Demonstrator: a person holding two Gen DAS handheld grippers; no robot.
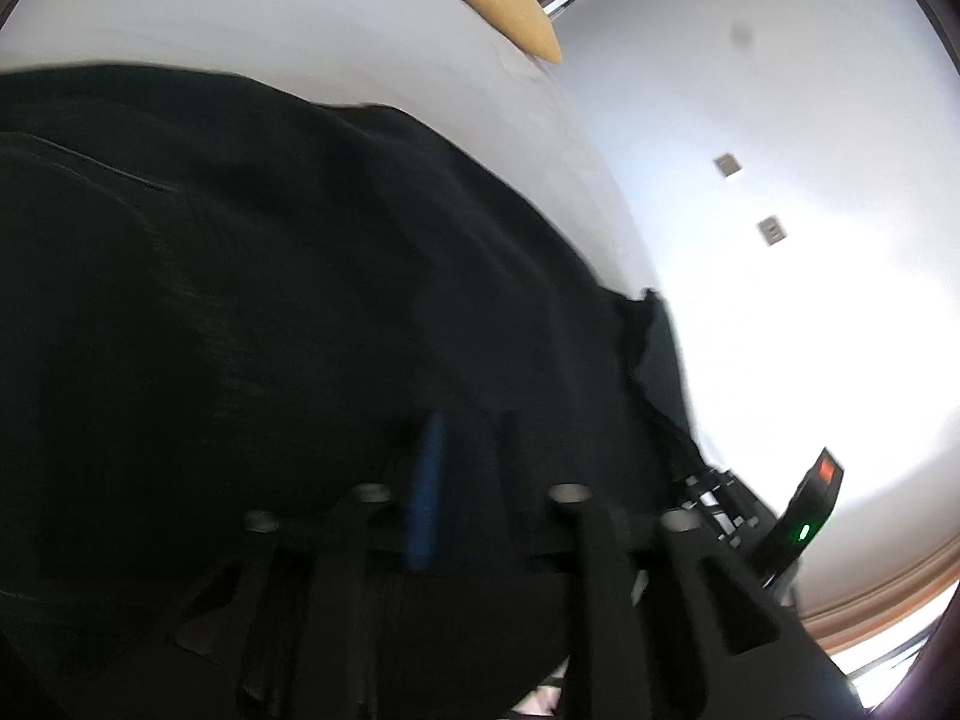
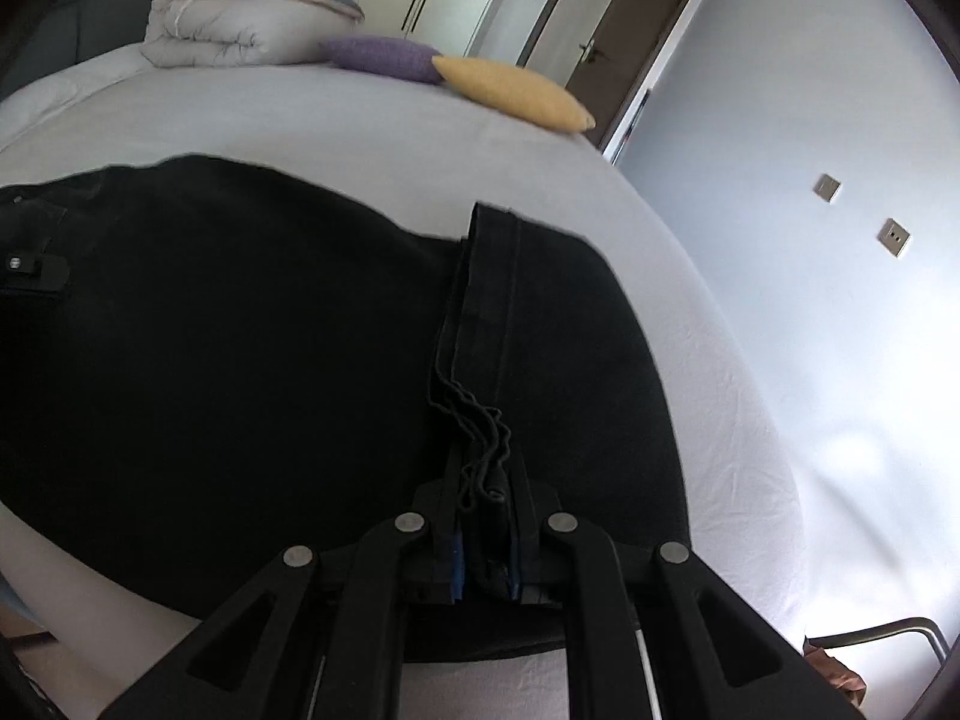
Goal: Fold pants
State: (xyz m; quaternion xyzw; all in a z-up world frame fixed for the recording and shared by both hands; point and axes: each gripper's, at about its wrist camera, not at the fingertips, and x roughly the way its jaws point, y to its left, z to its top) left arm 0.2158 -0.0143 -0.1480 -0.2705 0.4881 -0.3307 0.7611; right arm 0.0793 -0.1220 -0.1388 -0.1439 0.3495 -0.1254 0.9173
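The black pants (image 2: 240, 330) lie spread on the white bed sheet (image 2: 360, 126). My right gripper (image 2: 486, 492) is shut on the stacked hem edges of the pants (image 2: 474, 420), which stand in a fold above the lower layer. In the left wrist view the black pants (image 1: 270, 270) fill most of the frame. My left gripper (image 1: 468, 450) is shut on the cloth, with one blue pad (image 1: 427, 492) showing and the other finger hidden under fabric. The other gripper's body (image 1: 804, 516) shows at the right.
A yellow pillow (image 2: 510, 90), a purple pillow (image 2: 384, 57) and a folded duvet (image 2: 240, 24) lie at the bed's far end. A wall with switch plates (image 2: 894, 237) runs along the right. A chair frame (image 2: 888, 630) stands at the lower right.
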